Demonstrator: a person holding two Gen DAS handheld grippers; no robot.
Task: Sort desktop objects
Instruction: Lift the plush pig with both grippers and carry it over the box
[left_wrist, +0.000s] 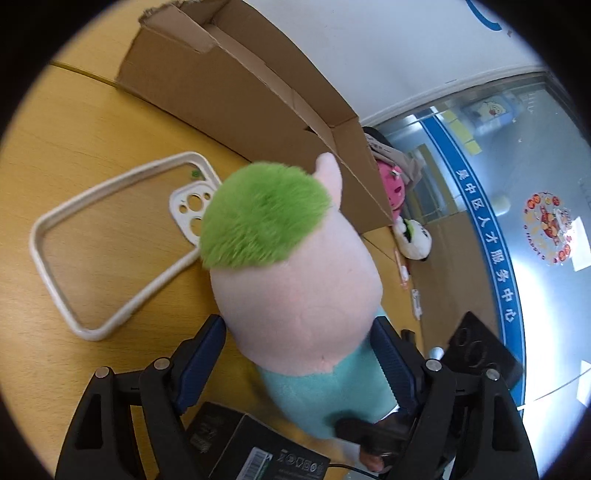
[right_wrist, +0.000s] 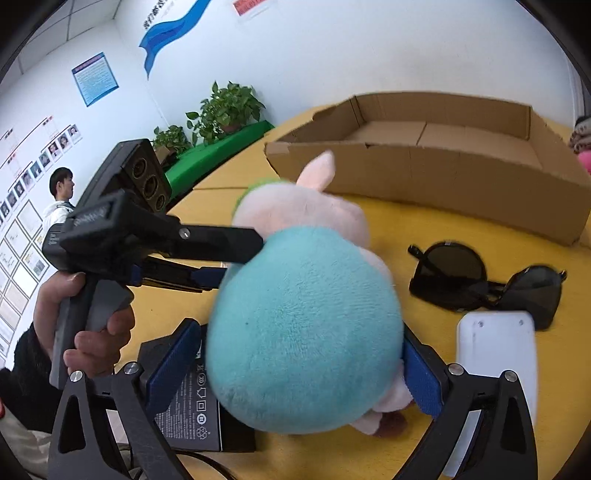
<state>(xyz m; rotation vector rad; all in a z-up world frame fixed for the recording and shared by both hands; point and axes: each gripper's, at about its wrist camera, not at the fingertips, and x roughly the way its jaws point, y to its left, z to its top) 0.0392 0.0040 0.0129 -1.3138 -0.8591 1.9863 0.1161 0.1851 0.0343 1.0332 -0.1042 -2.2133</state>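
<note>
The soft pink plush pig with green hair and a teal body (right_wrist: 303, 332) sits between both grippers: the right gripper (right_wrist: 295, 373) is spread wide about its body, while the left gripper (left_wrist: 299, 365) brackets it, grip uncertain. This looks like a handover, and the next move is likely carrying the toy over the yellow worktop (left_wrist: 55, 147) into the open brown cardboard box (right_wrist: 443, 162) beyond.

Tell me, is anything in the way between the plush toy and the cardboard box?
Nothing visible is. The pink plush toy with green hair and a teal body stands just before the brown cardboard box; only bare yellow table lies between. The black sunglasses lie off to the side.
</note>
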